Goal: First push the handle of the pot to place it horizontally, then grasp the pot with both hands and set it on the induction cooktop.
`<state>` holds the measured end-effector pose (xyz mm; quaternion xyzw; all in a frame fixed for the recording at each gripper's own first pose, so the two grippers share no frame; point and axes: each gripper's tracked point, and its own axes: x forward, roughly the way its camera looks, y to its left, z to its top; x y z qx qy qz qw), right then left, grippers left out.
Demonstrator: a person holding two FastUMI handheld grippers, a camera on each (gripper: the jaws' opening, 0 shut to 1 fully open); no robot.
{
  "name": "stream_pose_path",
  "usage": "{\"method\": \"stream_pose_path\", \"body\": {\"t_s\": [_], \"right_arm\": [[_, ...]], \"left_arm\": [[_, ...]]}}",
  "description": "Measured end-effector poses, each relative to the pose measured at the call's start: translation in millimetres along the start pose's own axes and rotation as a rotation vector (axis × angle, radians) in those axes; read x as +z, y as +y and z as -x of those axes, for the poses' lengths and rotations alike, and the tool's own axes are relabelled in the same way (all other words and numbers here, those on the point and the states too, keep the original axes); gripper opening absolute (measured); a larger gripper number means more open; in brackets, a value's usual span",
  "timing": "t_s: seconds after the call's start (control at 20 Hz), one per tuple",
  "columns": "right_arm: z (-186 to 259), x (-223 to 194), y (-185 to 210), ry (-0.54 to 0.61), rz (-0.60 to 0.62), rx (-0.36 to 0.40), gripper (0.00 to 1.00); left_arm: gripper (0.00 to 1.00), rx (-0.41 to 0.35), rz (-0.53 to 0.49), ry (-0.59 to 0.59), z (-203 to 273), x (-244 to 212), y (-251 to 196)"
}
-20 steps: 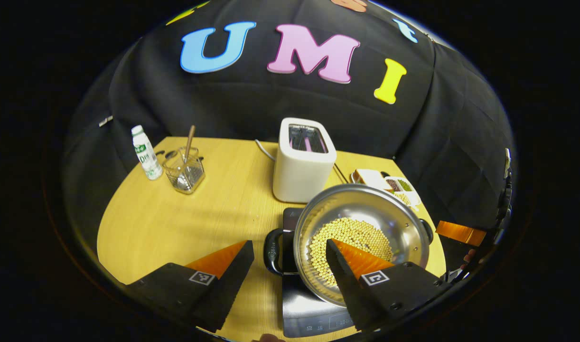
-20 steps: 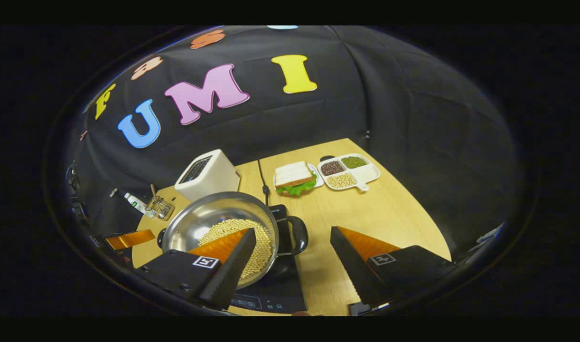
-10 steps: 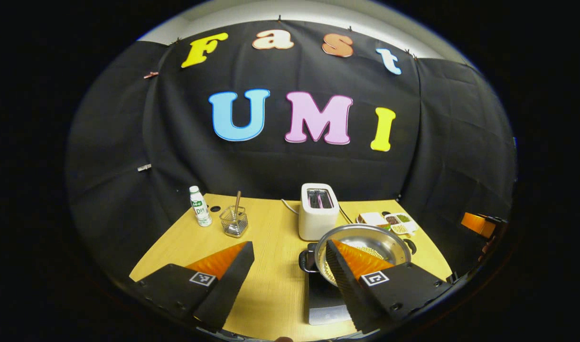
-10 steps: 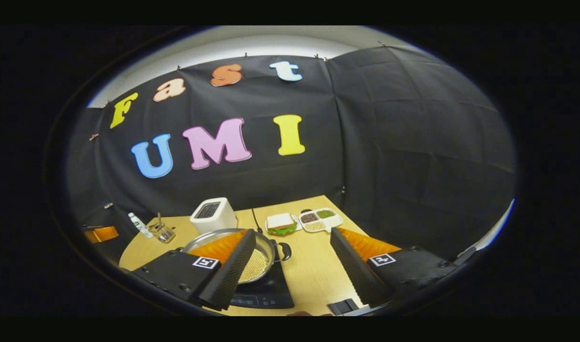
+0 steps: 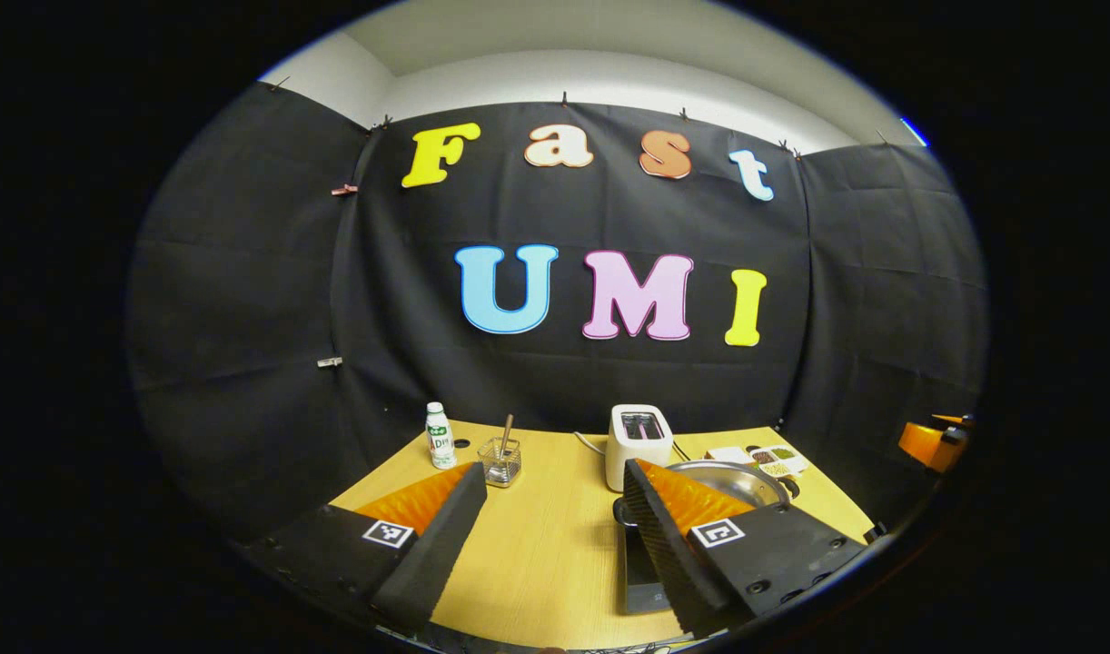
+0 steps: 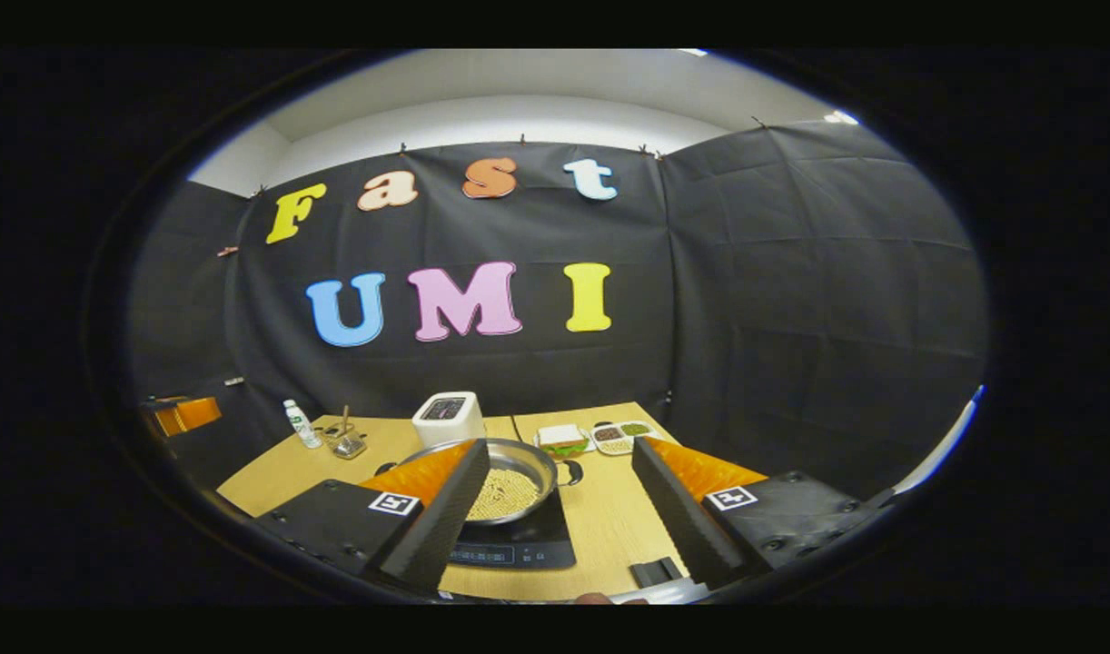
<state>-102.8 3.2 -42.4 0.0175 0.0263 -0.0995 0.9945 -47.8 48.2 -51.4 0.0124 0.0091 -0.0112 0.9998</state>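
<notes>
A steel pot point(image 6: 510, 480) holding pale beans sits on the black induction cooktop point(image 6: 519, 545), its black side handle point(image 6: 569, 470) pointing right. In the left gripper view the pot point(image 5: 741, 480) stands partly behind my right finger, on the cooktop point(image 5: 641, 572). My left gripper point(image 5: 550, 545) is open, pulled back over the table's near edge, with nothing between its fingers. My right gripper point(image 6: 559, 527) is open too, well back from the pot. The other gripper point(image 6: 183, 413) appears far left in the right gripper view.
On the wooden table point(image 5: 537, 536) stand a white toaster point(image 5: 641, 440), a small bottle point(image 5: 440, 436), a glass with a stick point(image 5: 500, 461), a sandwich plate point(image 6: 564, 440) and a divided dish of beans point(image 6: 620, 434). The black cloth wall rises behind.
Both grippers have drawn back and up from the pot, which stays on the cooktop. The table now looks smaller and lower in both views.
</notes>
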Motion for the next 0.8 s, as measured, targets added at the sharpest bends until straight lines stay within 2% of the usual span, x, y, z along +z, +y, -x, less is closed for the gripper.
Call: {"method": "stream_pose_path", "body": {"t_s": [0.15,0.2,0.4,0.55,0.8], "right_arm": [[14.0,-5.3,-0.2,-0.005,0.026,0.002,0.98],[19.3,-9.3,-2.4,0.006,0.023,-0.005,0.99],[28.5,-10.2,-8.0,-0.015,0.008,-0.030,0.99],[29.6,-15.0,-7.8,0.022,-0.001,-0.040,0.99],[24.3,-5.0,-3.3,0.001,-0.038,-0.031,0.99]], "left_arm": [[0.95,0.021,-0.033,-0.046,20.0,3.9,12.5],[0.93,0.005,-0.027,-0.046,26.1,3.0,9.3],[0.95,-0.012,0.012,-0.042,43.2,-6.6,7.6],[0.95,-0.028,0.017,-0.027,45.9,-11.0,4.3],[0.95,-0.061,-0.010,-0.034,40.1,-6.6,-7.3]]}}
